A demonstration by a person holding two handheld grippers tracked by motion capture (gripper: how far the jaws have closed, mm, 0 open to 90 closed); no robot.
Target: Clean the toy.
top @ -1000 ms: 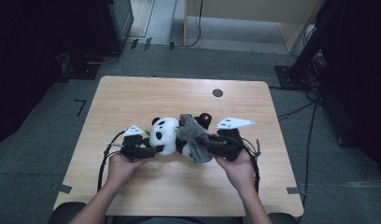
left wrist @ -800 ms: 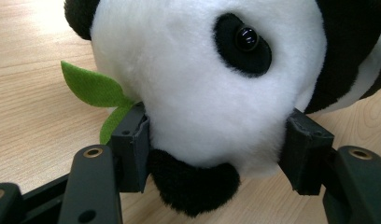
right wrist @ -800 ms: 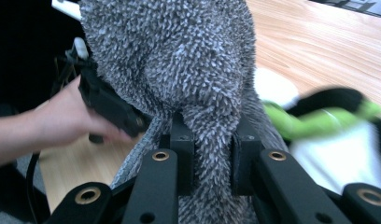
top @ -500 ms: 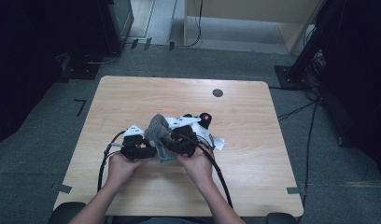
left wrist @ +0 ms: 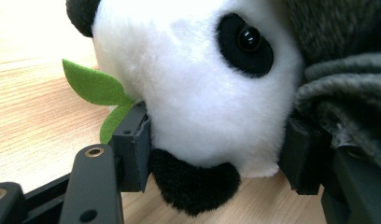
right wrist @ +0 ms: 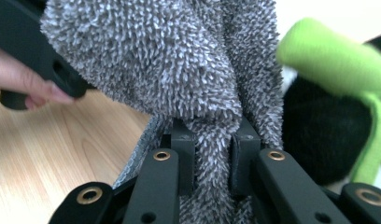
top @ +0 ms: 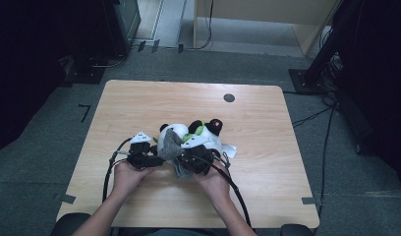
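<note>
A plush panda (top: 203, 136) lies on the wooden table (top: 139, 103), white with black ears, a green stalk and green leaves. My left gripper (top: 150, 158) is shut on the panda's head (left wrist: 202, 102), one jaw on each cheek, the muzzle toward the camera. A grey fuzzy cloth (top: 170, 146) is draped against the head's right side. My right gripper (top: 187, 157) is shut on a fold of that grey cloth (right wrist: 212, 154), held close beside the panda's black body (right wrist: 324, 135) and green stalk (right wrist: 333, 60).
A small dark round hole (top: 229, 97) sits in the table near the far edge. Cables (top: 233, 187) trail from both grippers toward the near edge. Dark equipment and a floor with cables surround the table.
My right gripper has carried the grey cloth leftward across the panda, from the right side of the toy to its head, close against the left gripper. The left gripper has stayed put.
</note>
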